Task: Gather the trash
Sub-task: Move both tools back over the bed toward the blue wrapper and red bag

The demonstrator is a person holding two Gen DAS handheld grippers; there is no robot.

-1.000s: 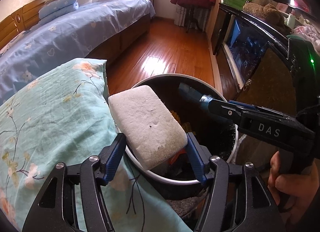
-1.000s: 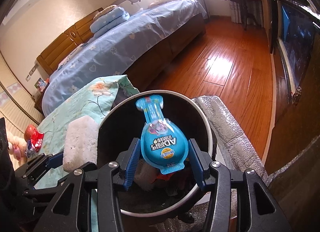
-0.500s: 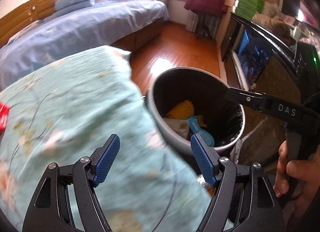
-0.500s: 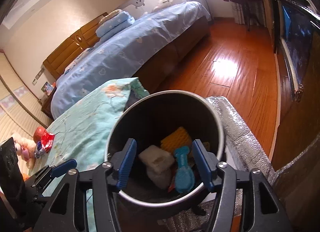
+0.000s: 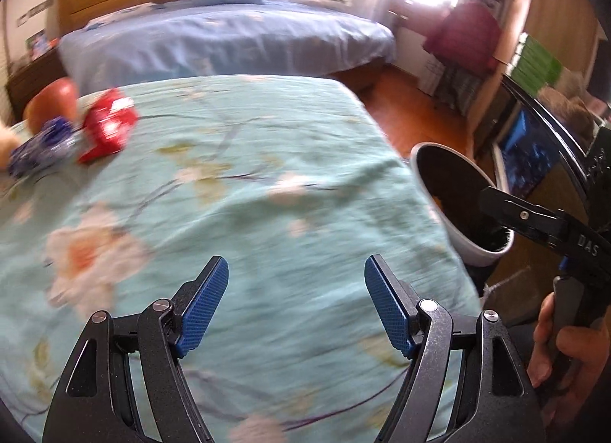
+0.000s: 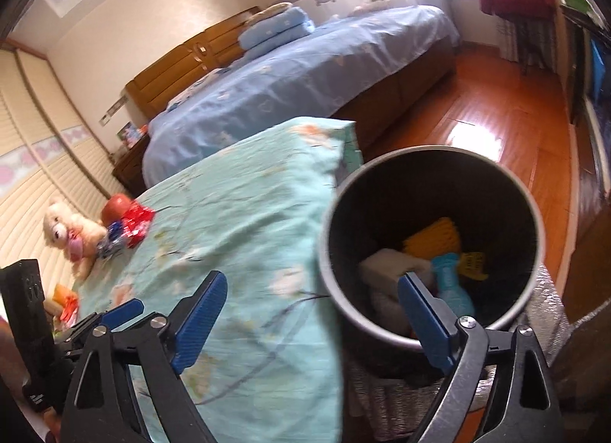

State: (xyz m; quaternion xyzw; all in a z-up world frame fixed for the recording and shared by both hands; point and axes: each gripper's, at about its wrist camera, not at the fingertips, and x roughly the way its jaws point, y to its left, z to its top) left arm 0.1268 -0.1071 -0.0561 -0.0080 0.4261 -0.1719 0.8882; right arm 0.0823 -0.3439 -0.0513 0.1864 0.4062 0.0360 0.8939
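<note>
Left gripper (image 5: pixel 296 305): jaws spread, nothing between them; hangs over the flowered teal cover (image 5: pixel 236 214), nose pointing toward 12 o'clock

Right gripper (image 6: pixel 311 319): jaws have just been opening and stand very wide, nothing pinched; the bin rim shows in the gap, with one finger (image 6: pixel 424 322) over the rim and the other over the cover

Bin (image 6: pixel 532 214): dark inside, pale rim; stands on the floor just beside the cover's edge, at 3 o'clock in the left view. Holds a white sponge (image 6: pixel 393 271), a blue packet (image 6: pixel 452 282) and something yellow (image 6: pixel 435 238)

Trash not yet collected: red wrapper (image 5: pixel 109 130) and blue wrapper (image 5: pixel 44 151), touching each other, at 10 o'clock in the left view, well apart from the bin. More small orange scraps at 9 o'clock in the right view, too small to name

Not trash, by my reckoning: teddy bear (image 6: pixel 70 233) and a red round thing beside the wrappers

Step in hand, as I judge it: both grippers emptied, going for the next pieces

Next move calls for: carrying the left gripper across the cover toward 10 o'clock, jaws kept wide, then straddling one wrapper alone; thin crinkly foil on soft cloth may slip or drag the fabric
</note>
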